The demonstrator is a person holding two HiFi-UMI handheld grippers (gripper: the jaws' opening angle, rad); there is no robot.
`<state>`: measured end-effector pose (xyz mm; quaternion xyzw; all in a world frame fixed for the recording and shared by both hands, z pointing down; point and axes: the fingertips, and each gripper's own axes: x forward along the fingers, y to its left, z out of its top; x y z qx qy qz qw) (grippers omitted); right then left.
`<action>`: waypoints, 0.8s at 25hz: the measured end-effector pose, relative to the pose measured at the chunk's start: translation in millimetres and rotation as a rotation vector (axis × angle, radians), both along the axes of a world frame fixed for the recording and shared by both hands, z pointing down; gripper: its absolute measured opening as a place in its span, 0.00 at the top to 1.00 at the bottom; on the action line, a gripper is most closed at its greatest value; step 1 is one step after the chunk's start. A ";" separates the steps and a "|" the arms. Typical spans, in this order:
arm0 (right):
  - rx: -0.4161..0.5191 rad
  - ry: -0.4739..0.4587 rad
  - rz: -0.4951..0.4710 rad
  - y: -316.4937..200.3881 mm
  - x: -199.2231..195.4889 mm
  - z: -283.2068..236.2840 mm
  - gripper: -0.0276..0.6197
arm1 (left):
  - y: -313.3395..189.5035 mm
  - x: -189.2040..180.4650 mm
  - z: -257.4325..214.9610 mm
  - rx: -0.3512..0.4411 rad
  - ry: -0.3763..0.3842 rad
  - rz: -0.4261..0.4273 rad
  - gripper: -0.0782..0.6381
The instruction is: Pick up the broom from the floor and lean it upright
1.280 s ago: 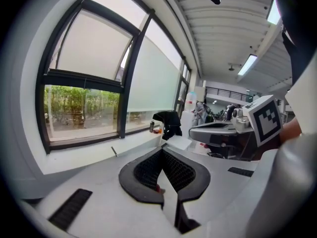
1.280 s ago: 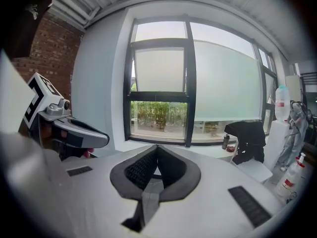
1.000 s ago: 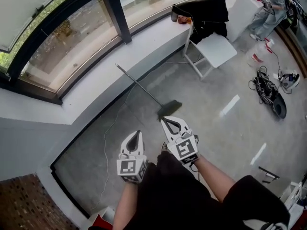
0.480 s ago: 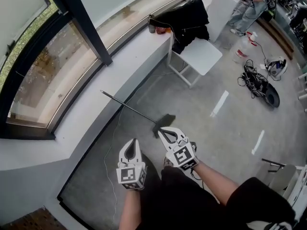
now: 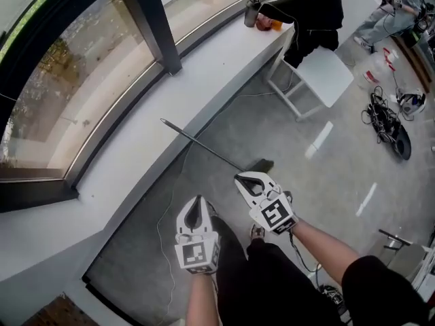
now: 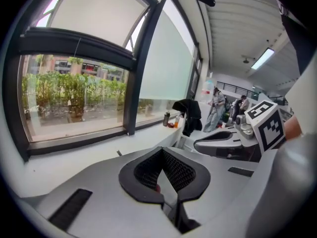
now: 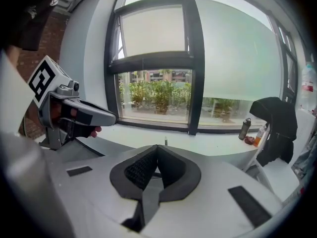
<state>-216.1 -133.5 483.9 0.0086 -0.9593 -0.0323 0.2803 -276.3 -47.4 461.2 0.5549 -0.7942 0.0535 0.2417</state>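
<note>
Head view: one broom (image 5: 204, 145) with a thin dark handle and a dark head is in the scene. Its head sits on the grey concrete floor (image 5: 285, 134), and the handle slants up and left so that its tip lies over the white ledge (image 5: 129, 168) beneath the window (image 5: 75, 87). Whether the tip touches the ledge cannot be told.

Two grippers are present, both white with a marker cube. The right gripper (image 5: 242, 179) has its tips just short of the broom head. The left gripper (image 5: 198, 201) is beside it, nearer the person and apart from the broom. In the left gripper view, the left gripper (image 6: 161, 150) has its jaws pressed together with nothing held. In the right gripper view, the right gripper (image 7: 157, 148) is likewise pressed together and empty, with the handle tip showing just above it.

Further out stands one white chair (image 5: 326, 73) with one black garment (image 5: 309, 12) draped over its back. One dark bottle (image 5: 252, 11) stands on the ledge. One tangle of black cables (image 5: 384, 122) lies on the floor. One person (image 5: 394, 9) is at the far corner.
</note>
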 end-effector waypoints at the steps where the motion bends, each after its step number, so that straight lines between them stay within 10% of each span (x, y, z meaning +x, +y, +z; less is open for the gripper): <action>1: -0.004 0.002 0.007 -1.7 -10.0 12.9 0.95 | -1.4 -9.9 12.4 0.002 0.001 0.001 0.88; 20: 0.042 0.129 0.019 -27.1 -94.2 224.9 0.95 | -8.4 -54.3 165.5 -0.115 0.066 0.161 0.88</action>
